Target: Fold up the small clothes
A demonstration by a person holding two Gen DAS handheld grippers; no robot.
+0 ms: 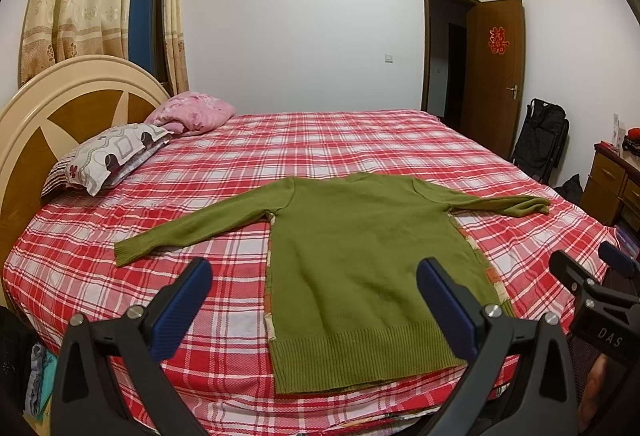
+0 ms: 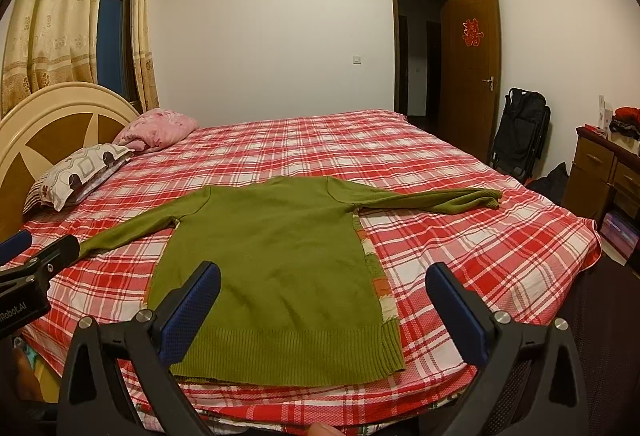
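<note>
A green knit sweater (image 1: 360,260) lies flat on the red plaid bed (image 1: 200,276), back up, both sleeves spread out, hem towards me. It also shows in the right wrist view (image 2: 272,268). My left gripper (image 1: 314,276) is open and empty, held above the hem's left part. My right gripper (image 2: 324,284) is open and empty above the hem's right part. The right gripper also shows at the right edge of the left wrist view (image 1: 588,272). The left gripper shows at the left edge of the right wrist view (image 2: 40,252).
Two pillows (image 1: 108,152) lie by the headboard (image 1: 60,104) at the far left. A wooden dresser (image 2: 604,172) and a black folded stroller (image 2: 520,132) stand right of the bed. An open door (image 2: 472,64) is at the back right.
</note>
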